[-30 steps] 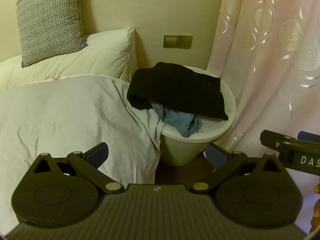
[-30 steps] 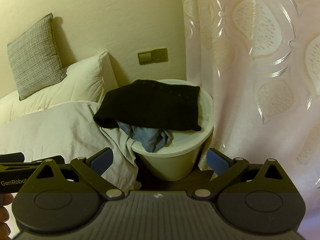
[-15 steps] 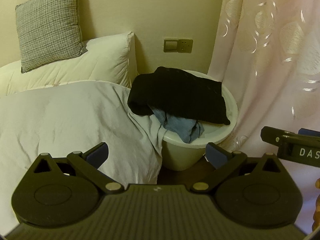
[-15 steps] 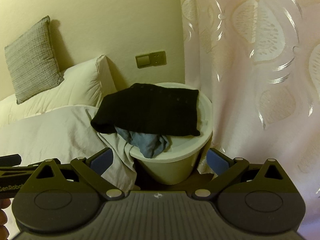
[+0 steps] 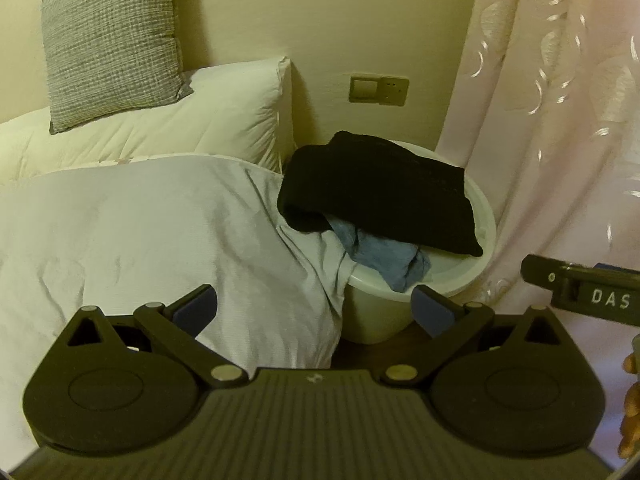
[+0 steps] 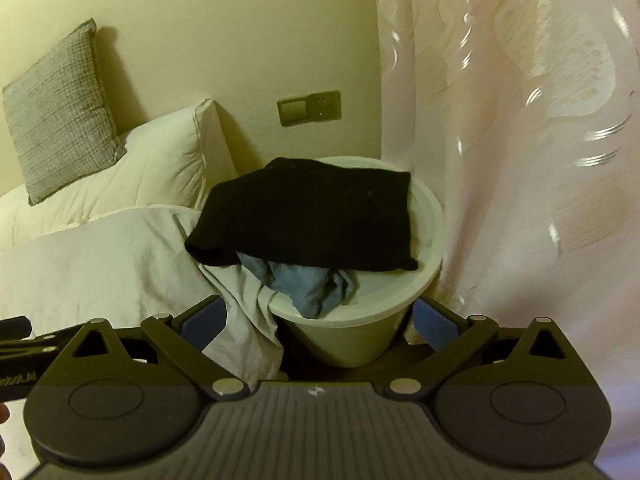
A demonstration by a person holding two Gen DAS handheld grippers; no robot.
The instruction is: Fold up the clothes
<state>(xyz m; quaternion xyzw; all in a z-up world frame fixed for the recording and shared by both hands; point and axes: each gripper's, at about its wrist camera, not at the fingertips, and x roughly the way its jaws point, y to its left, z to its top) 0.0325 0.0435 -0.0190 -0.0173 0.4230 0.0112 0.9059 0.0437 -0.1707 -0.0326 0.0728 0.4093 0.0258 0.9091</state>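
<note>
A black garment (image 5: 380, 192) lies folded across the top of a pale round bin (image 5: 452, 280), its long axis running from the bed side toward the curtain side, the far end resting on the rim by the curtain and the near-left end bulging over the rim toward the bed. Under it a blue garment (image 5: 384, 256) spills forward over the bin's front edge, hanging down in a crumpled tongue.

The left gripper (image 5: 314, 306) and the right gripper (image 6: 318, 320) both hover short of the bin, each with its blue-padded fingers spread wide and nothing between them — neither touches cloth.

The bin stands on a dark floor (image 6: 384, 368), wedged between the bed and a pink patterned curtain (image 6: 520, 140). A white duvet (image 5: 140, 232) drapes off the bed and touches the bin's side. Behind it sit a white pillow (image 5: 192, 120) and a grey checked cushion (image 5: 112, 40) against a cream wall bearing a switch plate (image 5: 378, 89).
</note>
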